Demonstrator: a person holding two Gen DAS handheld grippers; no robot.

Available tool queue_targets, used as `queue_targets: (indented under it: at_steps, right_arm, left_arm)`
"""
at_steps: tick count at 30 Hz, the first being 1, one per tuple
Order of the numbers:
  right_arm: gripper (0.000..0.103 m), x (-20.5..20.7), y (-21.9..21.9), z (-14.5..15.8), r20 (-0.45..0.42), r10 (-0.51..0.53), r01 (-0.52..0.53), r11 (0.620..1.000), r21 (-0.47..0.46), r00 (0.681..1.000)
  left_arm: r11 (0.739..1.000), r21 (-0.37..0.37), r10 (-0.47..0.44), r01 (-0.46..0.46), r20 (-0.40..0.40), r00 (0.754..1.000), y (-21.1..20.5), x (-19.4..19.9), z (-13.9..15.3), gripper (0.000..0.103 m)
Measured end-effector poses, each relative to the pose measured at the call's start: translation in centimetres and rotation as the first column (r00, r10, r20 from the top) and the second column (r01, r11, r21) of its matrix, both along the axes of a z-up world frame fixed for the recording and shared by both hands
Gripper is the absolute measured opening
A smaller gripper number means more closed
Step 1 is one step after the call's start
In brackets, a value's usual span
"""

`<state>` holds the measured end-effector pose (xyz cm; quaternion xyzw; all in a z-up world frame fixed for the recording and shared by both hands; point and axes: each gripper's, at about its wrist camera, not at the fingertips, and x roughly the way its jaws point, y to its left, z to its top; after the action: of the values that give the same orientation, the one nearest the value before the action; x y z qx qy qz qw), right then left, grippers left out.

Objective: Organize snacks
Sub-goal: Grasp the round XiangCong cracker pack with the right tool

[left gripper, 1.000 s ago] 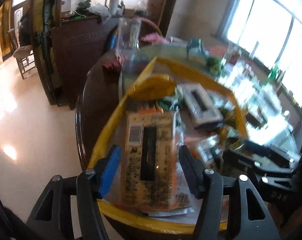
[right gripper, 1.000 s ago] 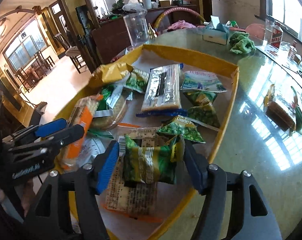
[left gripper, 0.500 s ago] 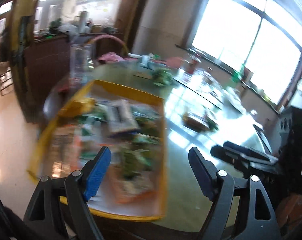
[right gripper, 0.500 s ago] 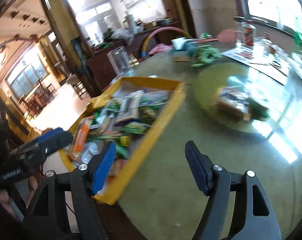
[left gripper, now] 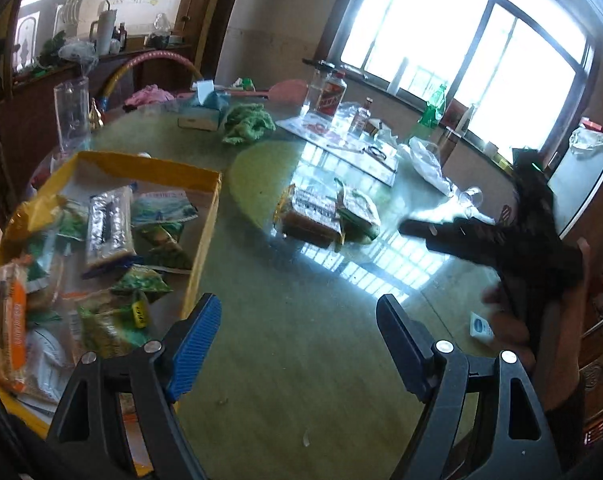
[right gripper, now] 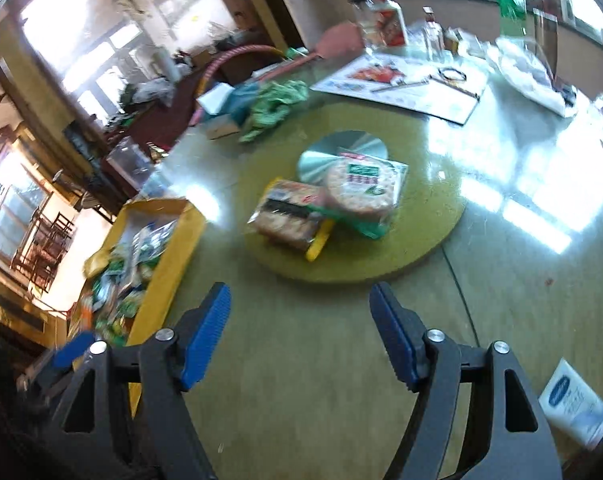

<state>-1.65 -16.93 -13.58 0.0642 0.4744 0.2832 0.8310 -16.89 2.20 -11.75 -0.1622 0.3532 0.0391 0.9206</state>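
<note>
A yellow tray (left gripper: 205,216) full of several snack packets sits at the left of the round glass-topped table; it also shows in the right wrist view (right gripper: 169,256). Two snack packs lie on the green turntable (right gripper: 433,216): a brown cracker pack (right gripper: 289,216) and a round biscuit pack (right gripper: 361,188); the left wrist view shows them too (left gripper: 321,216). My left gripper (left gripper: 299,338) is open and empty over bare table right of the tray. My right gripper (right gripper: 299,330) is open and empty, in front of the turntable; it appears blurred in the left wrist view (left gripper: 453,236).
A tissue box (left gripper: 205,110), green cloth (left gripper: 247,122), bottles (left gripper: 331,94), a placemat (right gripper: 401,80) and plastic bags (left gripper: 429,164) crowd the far side. A small white packet (right gripper: 577,404) lies near the table's front right edge. A clear cup (left gripper: 71,108) stands behind the tray.
Both grippers have swung right, away from the tray and out over the table towards the turntable. Both stay open and empty.
</note>
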Motion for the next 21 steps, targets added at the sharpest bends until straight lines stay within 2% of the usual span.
queue_targets:
  at_steps: [3,6,10,13,18,19,21]
  right_arm:
    - [0.087,3.8,0.8,-1.5,-0.041,-0.025,0.025,1.000,-0.006,0.999]
    - [0.087,7.2,1.5,-3.3,-0.083,-0.086,0.082,0.995,-0.051,0.993]
    - [0.087,11.6,2.1,-5.1,-0.121,-0.170,0.160,0.983,-0.094,0.978]
    - [0.087,13.3,3.0,-6.3,-0.172,-0.189,0.177,0.981,-0.085,0.967]
    - [0.088,14.1,4.5,-6.4,-0.127,-0.245,0.231,0.966,-0.116,0.961]
    - [0.088,14.1,5.0,-6.4,-0.103,-0.254,0.237,0.960,-0.149,0.962]
    - [0.079,13.8,6.0,-6.5,-0.063,-0.247,0.228,0.948,-0.223,0.967]
  left_arm:
    - [1.000,0.001,0.007,-0.007,-0.004,1.000,0.1,-0.1,-0.4,0.080]
    - [1.000,0.010,0.020,-0.020,-0.015,1.000,0.4,-0.1,-0.6,0.080]
    - [0.999,-0.032,0.042,-0.042,-0.013,0.999,1.5,-0.5,-1.0,0.080]
    - [0.998,-0.041,0.037,-0.038,-0.025,0.999,1.9,-0.6,-1.4,0.080]
    - [0.998,-0.055,0.030,-0.032,-0.030,0.999,2.4,-0.6,-1.4,0.080]
    - [0.998,-0.055,0.027,-0.029,-0.030,0.999,2.3,-0.6,-1.3,0.080]
    - [0.998,-0.059,0.026,-0.028,-0.032,0.999,2.3,-0.6,-1.4,0.080]
